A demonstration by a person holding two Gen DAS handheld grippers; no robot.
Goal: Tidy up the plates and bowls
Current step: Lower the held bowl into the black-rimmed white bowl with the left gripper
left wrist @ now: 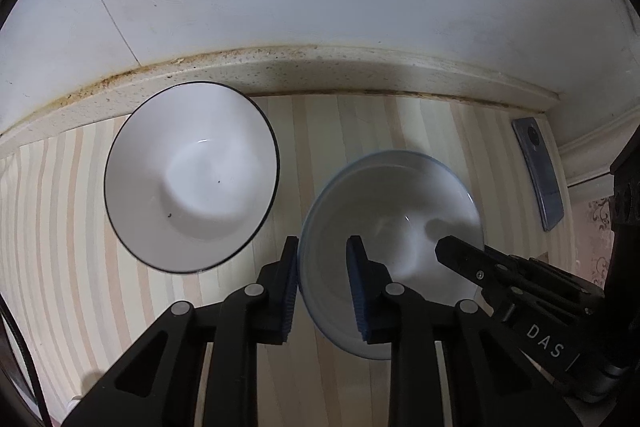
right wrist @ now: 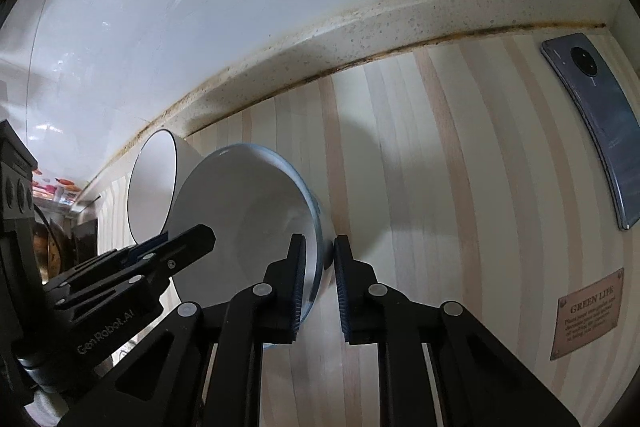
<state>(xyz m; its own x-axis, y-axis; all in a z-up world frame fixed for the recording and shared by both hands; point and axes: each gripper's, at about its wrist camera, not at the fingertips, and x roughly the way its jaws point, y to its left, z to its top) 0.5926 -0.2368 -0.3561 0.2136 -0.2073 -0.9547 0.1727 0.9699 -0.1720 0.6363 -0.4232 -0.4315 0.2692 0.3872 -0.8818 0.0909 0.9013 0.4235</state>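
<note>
With the left hand-held gripper (left wrist: pixel 323 279) and right hand-held gripper (right wrist: pixel 318 277) each spread astride opposite rims of the blue-rimmed bowl (left wrist: pixel 400 227), neither visibly pinching, uneven squeezing could tip it against the black-rimmed bowl (left wrist: pixel 192 175) just leftward on the surface (left wrist: pixel 60 227).

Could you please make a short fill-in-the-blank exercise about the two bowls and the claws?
1. The left claw straddles the rim of the ____-rimmed bowl.
2. The right claw straddles the rim of the ____ bowl.
3. The black-rimmed bowl is held by ____ claw.
4. The phone lies on the ____ tablecloth.

Missing words: blue; same; neither; striped
</note>
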